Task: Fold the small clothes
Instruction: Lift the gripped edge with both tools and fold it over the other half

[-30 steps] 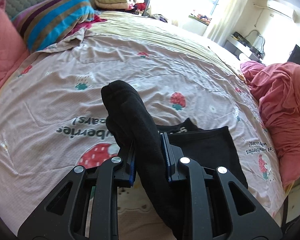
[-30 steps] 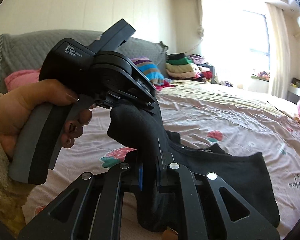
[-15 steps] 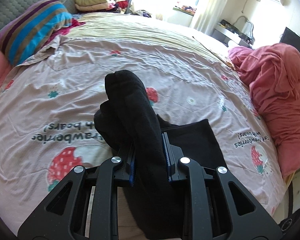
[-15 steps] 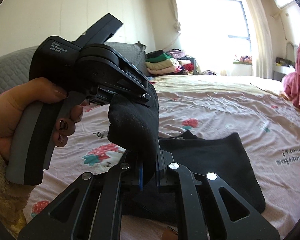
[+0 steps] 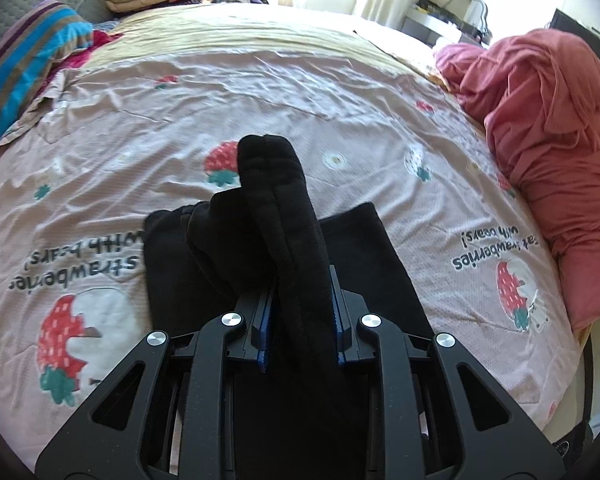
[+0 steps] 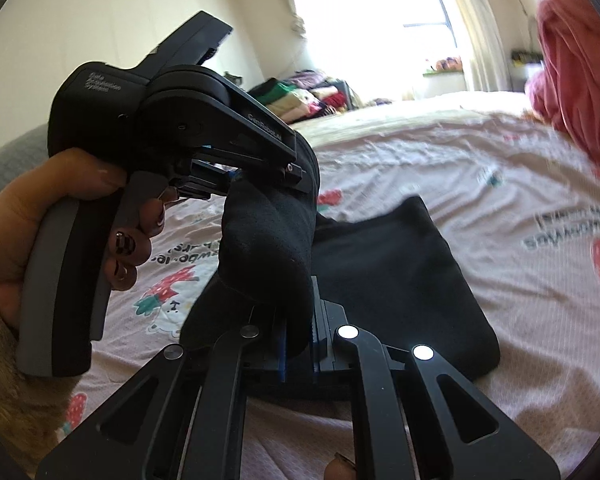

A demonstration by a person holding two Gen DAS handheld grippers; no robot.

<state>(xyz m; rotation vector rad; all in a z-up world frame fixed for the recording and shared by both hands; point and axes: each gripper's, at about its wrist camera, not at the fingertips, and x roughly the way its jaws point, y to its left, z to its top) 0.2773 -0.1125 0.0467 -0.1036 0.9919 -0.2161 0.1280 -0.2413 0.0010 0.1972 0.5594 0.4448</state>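
mid-fold: left gripper (image 5: 300,316) and right gripper (image 6: 298,338) both clamped on the bunched edge of the black garment (image 6: 392,280), lifted over the bedsheet (image 5: 260,92). next: lay that edge flat across the rest, then release.

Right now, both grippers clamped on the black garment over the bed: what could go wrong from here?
1. The left gripper and right gripper each pinch a thick bunched fold of the black garment, so layers may slip or land uneven.
2. The lower part already lies on the strawberry sheet; dragging could rumple both.
3. In the right wrist view the two grippers sit very close; they might collide.
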